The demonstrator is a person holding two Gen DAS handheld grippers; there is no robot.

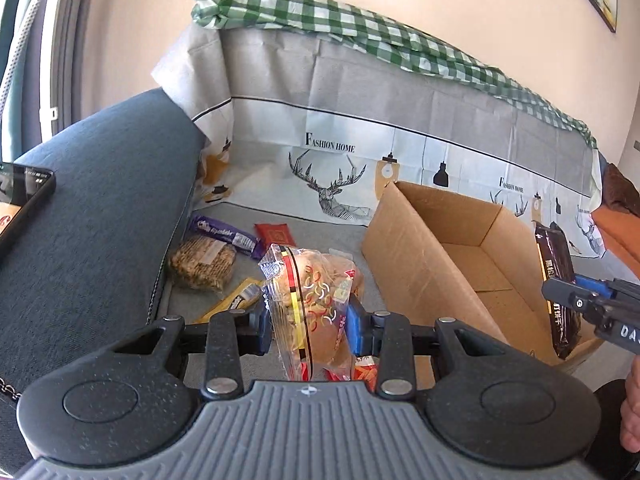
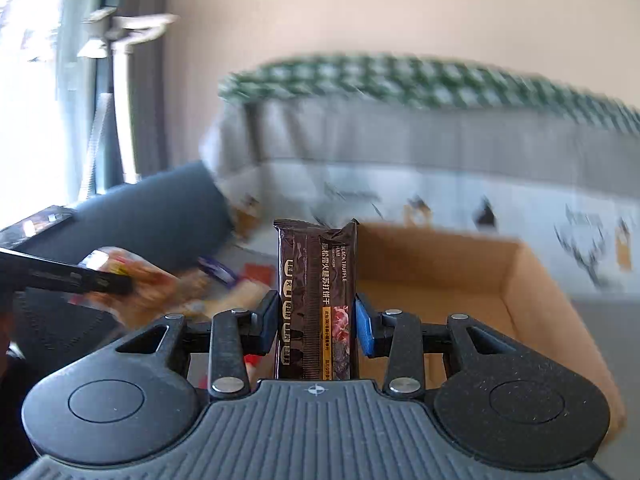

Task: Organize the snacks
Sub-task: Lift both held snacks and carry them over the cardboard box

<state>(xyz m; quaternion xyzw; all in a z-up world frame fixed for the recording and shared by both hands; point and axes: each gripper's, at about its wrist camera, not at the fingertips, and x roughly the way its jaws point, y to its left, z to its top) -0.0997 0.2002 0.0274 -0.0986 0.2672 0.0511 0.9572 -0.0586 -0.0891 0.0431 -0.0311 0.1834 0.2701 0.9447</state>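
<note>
My left gripper (image 1: 309,326) is shut on a clear bag of bread (image 1: 316,292) with red and yellow print, held upright above the sofa seat. My right gripper (image 2: 316,322) is shut on a dark brown cracker pack (image 2: 316,304), standing on end between the blue pads. In the left wrist view the right gripper (image 1: 560,300) holds the cracker pack (image 1: 558,280) over the right end of an open cardboard box (image 1: 424,264). The cardboard box (image 2: 532,280) lies just beyond the pack in the right wrist view. The left gripper (image 2: 124,284) and the bread bag (image 2: 148,280) appear blurred at the left there.
On the grey seat lie a purple bar (image 1: 224,234), a red packet (image 1: 276,234), a brown wafer block (image 1: 202,266) and a yellow pack (image 1: 236,300). A dark blue sofa arm (image 1: 100,208) carries a phone (image 1: 20,204). A printed cloth (image 1: 340,152) covers the backrest.
</note>
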